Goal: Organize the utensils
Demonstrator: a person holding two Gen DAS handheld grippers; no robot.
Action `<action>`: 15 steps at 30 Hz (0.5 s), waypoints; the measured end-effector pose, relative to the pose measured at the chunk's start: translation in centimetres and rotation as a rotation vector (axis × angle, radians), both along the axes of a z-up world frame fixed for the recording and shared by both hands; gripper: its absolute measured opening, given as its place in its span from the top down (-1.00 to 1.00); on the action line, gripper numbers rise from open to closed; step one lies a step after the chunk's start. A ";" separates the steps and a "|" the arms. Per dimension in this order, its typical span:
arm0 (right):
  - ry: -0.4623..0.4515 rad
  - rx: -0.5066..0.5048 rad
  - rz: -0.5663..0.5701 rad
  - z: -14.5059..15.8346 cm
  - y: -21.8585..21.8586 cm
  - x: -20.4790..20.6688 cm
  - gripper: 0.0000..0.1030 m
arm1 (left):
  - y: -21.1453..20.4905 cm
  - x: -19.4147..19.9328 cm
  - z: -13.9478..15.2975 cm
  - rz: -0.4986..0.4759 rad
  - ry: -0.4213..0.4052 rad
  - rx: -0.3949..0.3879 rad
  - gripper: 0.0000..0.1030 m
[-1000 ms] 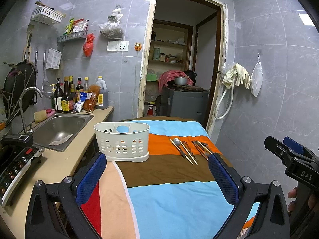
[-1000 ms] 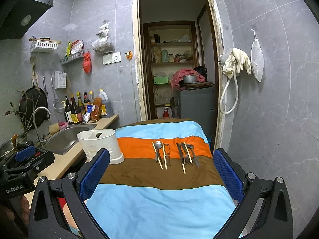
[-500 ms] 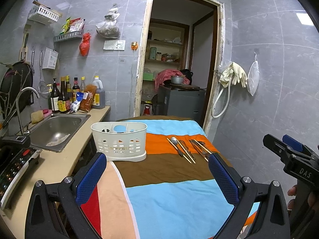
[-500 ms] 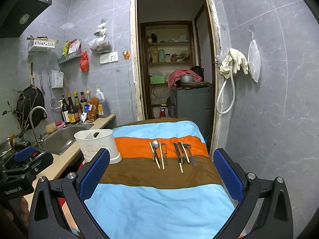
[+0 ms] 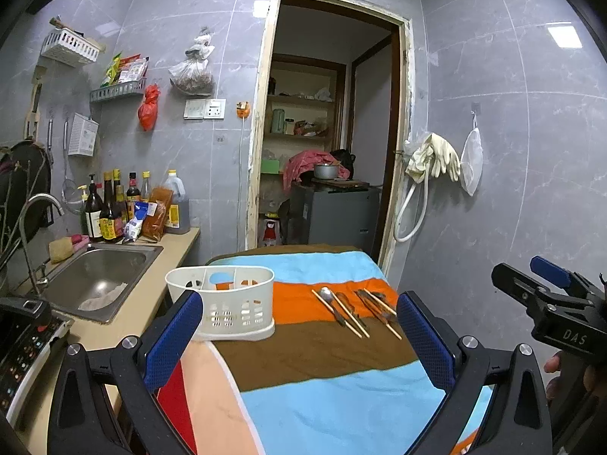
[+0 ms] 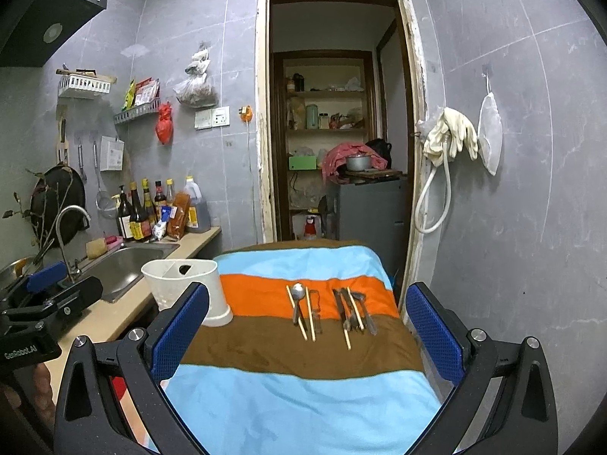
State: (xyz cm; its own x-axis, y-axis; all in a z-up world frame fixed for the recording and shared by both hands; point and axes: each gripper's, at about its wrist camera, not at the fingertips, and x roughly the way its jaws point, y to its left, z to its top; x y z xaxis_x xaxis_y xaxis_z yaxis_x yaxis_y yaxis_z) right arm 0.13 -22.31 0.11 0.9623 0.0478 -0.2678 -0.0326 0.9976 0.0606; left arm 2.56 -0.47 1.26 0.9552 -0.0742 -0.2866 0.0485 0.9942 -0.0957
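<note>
While both held level above striped cloth (image 6: 299, 345), left tongs (image 5: 296, 335) released, right tongs (image 6: 307, 328) released

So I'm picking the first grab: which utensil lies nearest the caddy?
The chopstick at the left edge of the row, beside the spoon; every other piece lies farther from the white caddy.

Both views have drawn slightly back from the utensils (image 6: 330, 313) and caddy (image 5: 227, 303).

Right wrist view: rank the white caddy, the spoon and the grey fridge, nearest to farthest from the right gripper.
1. White caddy, by the right gripper's left finger.
2. Spoon, ahead on the orange stripe; nearly as close as the caddy.
3. Grey fridge, beyond the doorway.
</note>
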 end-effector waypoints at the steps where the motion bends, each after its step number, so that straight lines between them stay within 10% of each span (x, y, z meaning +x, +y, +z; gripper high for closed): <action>1: -0.004 -0.004 -0.002 0.2 -0.1 0.1 -0.98 | 0.1 0.3 0.1 0.001 -0.003 -0.004 -0.99; 15: -0.036 -0.020 -0.015 2.3 -3.2 6.9 -0.98 | -0.8 7.1 0.6 0.031 -0.018 -0.004 -0.99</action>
